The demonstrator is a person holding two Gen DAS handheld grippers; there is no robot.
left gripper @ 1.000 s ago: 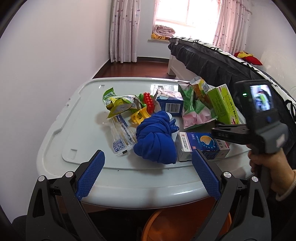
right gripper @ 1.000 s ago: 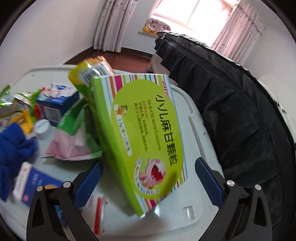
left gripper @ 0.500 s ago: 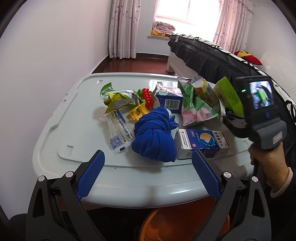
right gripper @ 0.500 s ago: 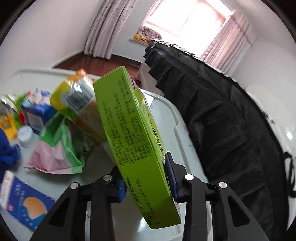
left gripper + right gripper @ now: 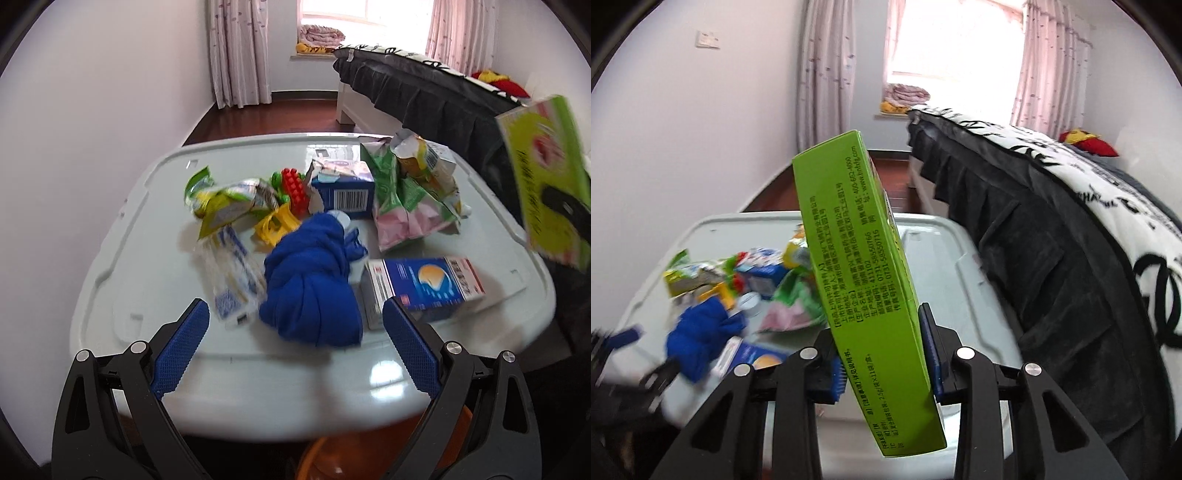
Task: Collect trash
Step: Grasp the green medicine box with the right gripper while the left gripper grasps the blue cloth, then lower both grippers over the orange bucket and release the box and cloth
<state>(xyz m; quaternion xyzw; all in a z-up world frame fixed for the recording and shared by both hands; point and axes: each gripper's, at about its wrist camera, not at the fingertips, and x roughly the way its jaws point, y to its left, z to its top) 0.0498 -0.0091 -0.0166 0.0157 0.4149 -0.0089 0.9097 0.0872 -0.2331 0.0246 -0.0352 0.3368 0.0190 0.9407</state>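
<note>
While the right gripper [image 5: 884, 363] is pinching the green box [image 5: 864, 280] by its broad faces, off the table [image 5: 945, 266] at 3 o'clock, the light, stiff carton is probably resisting crushing; the left gripper [image 5: 295, 350] is hanging spread.

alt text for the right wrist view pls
The right gripper clamps a green box upright, lifted above a pale table. Wrappers, a blue cloth and small cartons clutter the table at left; a dark-skirted bed stands at right.

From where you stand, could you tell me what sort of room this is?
Most likely a bedroom at home: a bed with a dark skirted cover, pink curtains at a window, and folded bedding on the sill.
</note>
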